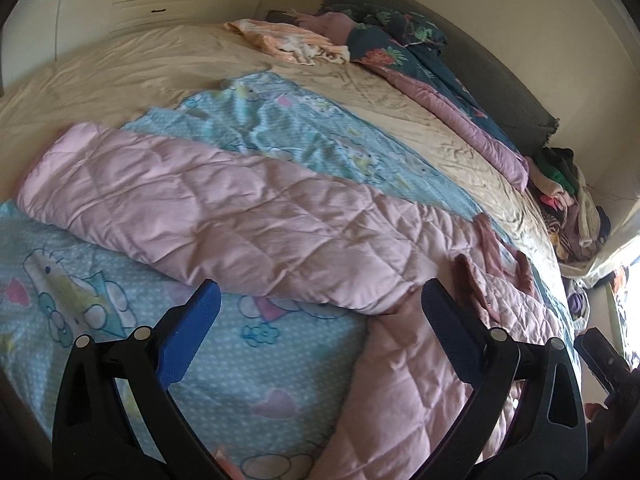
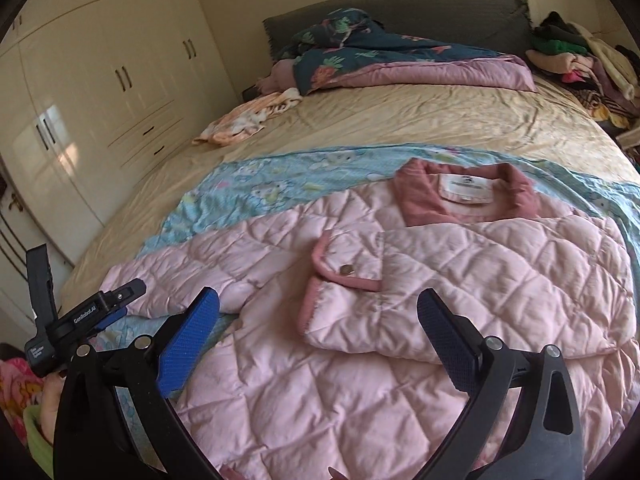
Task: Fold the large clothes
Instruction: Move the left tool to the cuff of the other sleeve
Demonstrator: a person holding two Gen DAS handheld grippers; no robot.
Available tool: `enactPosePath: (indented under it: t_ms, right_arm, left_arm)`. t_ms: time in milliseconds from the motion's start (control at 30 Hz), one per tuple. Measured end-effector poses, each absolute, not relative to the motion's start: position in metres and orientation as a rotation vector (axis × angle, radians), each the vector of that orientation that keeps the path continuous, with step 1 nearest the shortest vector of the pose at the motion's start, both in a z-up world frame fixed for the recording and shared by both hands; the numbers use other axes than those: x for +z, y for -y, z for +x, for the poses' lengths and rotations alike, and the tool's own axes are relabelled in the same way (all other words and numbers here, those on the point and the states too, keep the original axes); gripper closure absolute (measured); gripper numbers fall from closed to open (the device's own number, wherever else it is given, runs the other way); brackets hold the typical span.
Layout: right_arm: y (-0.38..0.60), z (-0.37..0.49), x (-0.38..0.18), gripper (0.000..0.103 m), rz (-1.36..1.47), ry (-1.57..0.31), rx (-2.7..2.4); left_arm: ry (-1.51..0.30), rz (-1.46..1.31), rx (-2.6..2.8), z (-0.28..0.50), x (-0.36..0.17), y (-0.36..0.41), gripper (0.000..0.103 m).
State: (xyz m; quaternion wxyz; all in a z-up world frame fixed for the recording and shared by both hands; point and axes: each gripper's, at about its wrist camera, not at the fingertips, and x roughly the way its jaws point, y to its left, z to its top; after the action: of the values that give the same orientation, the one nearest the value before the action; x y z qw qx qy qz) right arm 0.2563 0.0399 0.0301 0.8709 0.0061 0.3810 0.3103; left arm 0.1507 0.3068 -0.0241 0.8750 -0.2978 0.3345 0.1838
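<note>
Pink quilted jacket is spread on a blue cartoon-print sheet, directly ahead of and under both tongs. Left gripper is held wide open over the outstretched sleeve; right gripper is wide open above the folded cuff. Jacket hem is cut off below.

Both wrist cameras look low and close across the bed, sharing the pink quilted coat.
</note>
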Motion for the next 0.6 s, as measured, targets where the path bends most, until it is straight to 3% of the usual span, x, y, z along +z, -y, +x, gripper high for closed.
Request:
enactPosePath:
  t_ms: [600]
  right_arm:
    - [-0.113, 0.245, -0.004, 0.004, -0.088, -0.873, 0.774]
  left_arm:
    - [-0.697, -0.839, 0.544, 0.125, -0.083, -0.38, 0.009]
